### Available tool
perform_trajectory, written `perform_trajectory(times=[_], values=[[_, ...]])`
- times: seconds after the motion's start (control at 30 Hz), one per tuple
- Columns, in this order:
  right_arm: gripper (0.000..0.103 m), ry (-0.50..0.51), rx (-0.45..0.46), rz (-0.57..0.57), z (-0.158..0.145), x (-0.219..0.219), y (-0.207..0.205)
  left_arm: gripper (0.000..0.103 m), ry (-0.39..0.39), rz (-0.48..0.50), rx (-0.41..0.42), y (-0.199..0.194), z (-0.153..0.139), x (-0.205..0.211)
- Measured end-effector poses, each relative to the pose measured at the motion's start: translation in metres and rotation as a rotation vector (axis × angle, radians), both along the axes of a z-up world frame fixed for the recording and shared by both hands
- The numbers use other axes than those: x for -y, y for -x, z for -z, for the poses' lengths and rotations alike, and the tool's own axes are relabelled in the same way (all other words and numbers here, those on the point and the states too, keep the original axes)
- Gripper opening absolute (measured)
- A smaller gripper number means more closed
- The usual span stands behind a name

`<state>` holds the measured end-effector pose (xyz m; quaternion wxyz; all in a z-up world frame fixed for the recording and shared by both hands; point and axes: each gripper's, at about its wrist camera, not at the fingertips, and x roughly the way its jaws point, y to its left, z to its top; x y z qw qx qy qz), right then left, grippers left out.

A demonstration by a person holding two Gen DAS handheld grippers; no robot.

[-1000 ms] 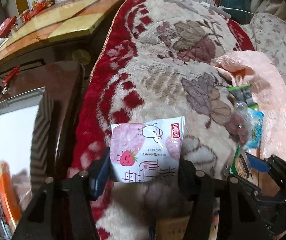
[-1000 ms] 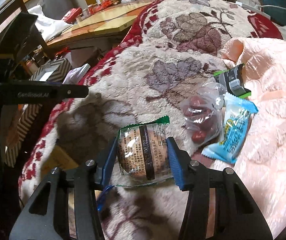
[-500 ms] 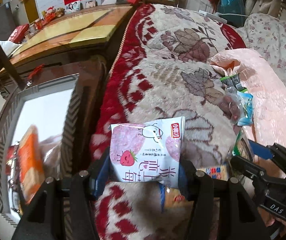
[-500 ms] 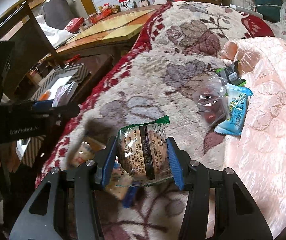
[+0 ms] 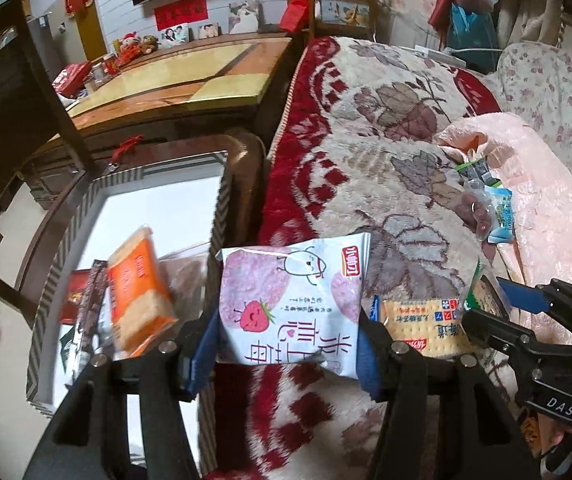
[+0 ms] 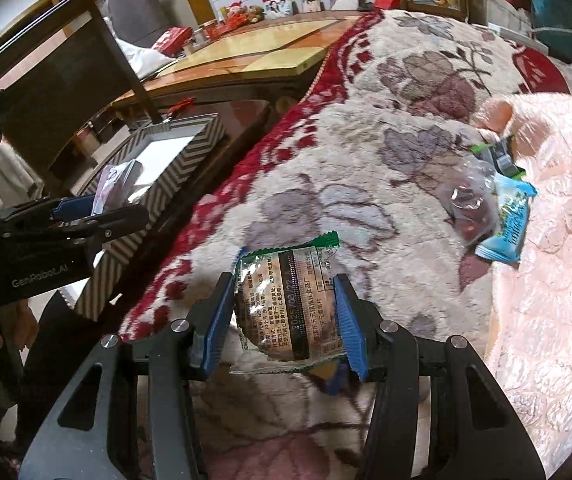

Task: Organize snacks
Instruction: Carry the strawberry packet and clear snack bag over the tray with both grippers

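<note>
My left gripper (image 5: 286, 344) is shut on a white and pink strawberry snack packet (image 5: 292, 304), held above the blanket's red edge beside the zigzag-patterned box (image 5: 220, 208). An orange packet (image 5: 138, 292) and dark packets (image 5: 90, 304) lie in the box. My right gripper (image 6: 284, 320) is shut on a clear, green-edged round cake packet (image 6: 286, 304) over the blanket. A cracker packet (image 5: 422, 328) lies on the blanket between the two grippers. Farther right sit a clear bag of red pieces (image 6: 470, 204), a light blue packet (image 6: 510, 220) and a green-black packet (image 6: 498, 156).
The floral blanket (image 5: 386, 120) covers the sofa, with a pink quilt (image 6: 546, 280) on its right. The box stands on a dark low table (image 5: 246, 148) left of the blanket. Behind it are a wooden table (image 5: 190, 76) and a dark chair (image 6: 66, 92).
Both grippers have drawn back and to the left with their packets. More of the box and its snacks now shows, and the cracker packet has come into sight on the blanket.
</note>
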<state>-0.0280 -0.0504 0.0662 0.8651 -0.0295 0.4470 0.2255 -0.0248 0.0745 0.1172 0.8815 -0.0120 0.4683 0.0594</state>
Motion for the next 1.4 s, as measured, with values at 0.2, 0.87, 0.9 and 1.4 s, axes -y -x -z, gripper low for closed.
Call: perform_trajectory(times=[0.2,0.87,0.9,1.4], values=[[0.049,0.009,0.021,-0.026,-0.009,-0.016,0.011,0.061,-0.002,-0.023,0.019,0.015,-0.004,-0.011],[0.049,0.028,0.057,-0.096,-0.029,-0.053,0.030,0.061,-0.012,-0.052,0.060,0.037,-0.016,-0.022],[0.049,0.029,0.056,-0.099,-0.029,-0.055,0.030,0.061,-0.011,-0.054,0.059,0.037,-0.015,-0.023],[0.049,0.043,0.062,-0.128,-0.033,-0.071,0.027,0.061,-0.002,-0.076,0.058,0.037,-0.011,-0.034]])
